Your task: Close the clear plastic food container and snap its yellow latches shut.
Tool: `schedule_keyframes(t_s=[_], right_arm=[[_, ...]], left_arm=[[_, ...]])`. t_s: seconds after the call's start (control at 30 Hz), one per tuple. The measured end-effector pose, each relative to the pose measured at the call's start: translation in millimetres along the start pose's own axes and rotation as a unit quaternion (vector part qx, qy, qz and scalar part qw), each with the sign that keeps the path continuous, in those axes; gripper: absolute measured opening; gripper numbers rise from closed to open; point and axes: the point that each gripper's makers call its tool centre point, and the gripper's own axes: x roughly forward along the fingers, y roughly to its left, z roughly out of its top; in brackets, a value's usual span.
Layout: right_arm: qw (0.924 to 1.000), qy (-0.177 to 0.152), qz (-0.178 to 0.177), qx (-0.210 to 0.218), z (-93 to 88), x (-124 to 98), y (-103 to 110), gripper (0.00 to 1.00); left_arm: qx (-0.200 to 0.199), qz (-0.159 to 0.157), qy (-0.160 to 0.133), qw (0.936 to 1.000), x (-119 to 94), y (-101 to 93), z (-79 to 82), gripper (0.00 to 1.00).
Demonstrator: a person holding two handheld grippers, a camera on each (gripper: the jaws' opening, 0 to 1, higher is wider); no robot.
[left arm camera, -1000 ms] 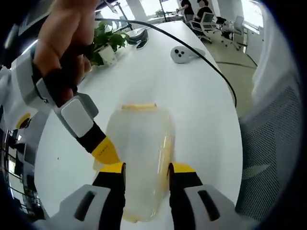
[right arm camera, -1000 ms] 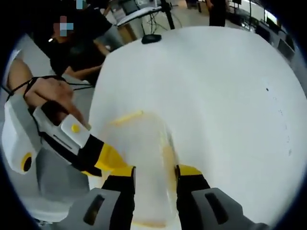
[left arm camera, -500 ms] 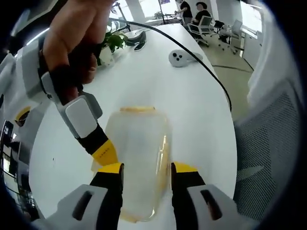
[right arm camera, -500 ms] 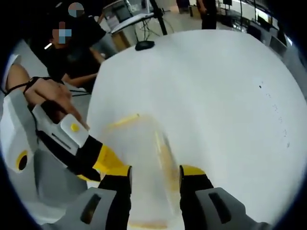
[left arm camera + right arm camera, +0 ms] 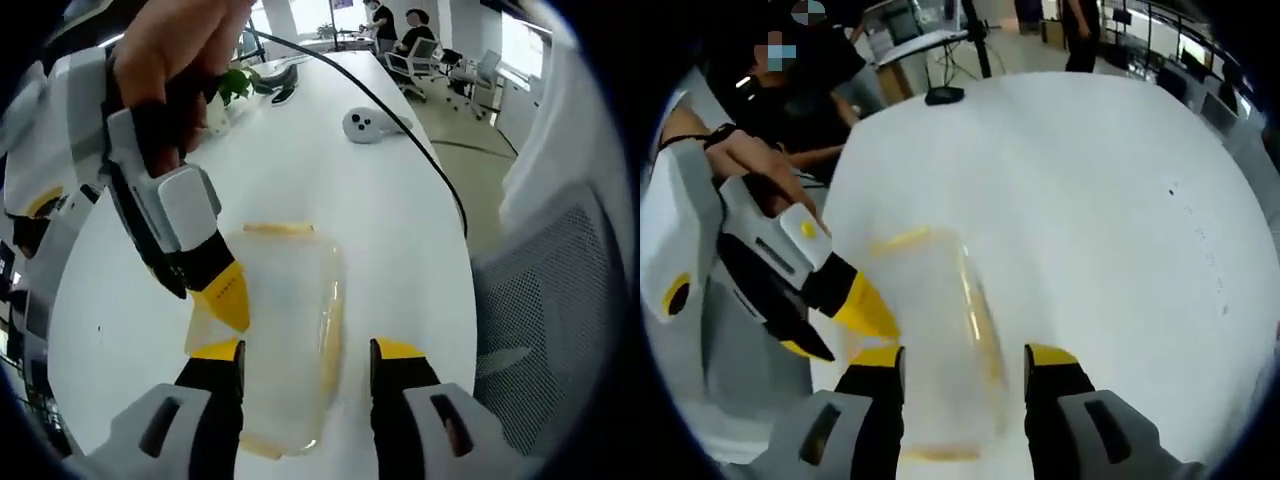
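The clear container (image 5: 275,335) lies on the white table (image 5: 400,220), lid down, between both pairs of jaws. The left gripper (image 5: 305,350) has its jaws spread wider than the box, clear of its sides; the right gripper (image 5: 965,355) is likewise spread. Yellow latches (image 5: 280,229) show at the far end and along one side (whether snapped is unclear). With neither gripper bracing it, a press on a latch could slide the light box across the smooth tabletop.
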Motion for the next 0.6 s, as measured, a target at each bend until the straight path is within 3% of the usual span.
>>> schedule_keyframes(t_s=[0.6], right_arm=[[0.9994,0.013,-0.008,-0.032,-11.6,-8.9,14.1,0.6]], left_arm=[[-0.008,-0.004,0.001,1.0,-9.1,12.4,-1.8,0.57]])
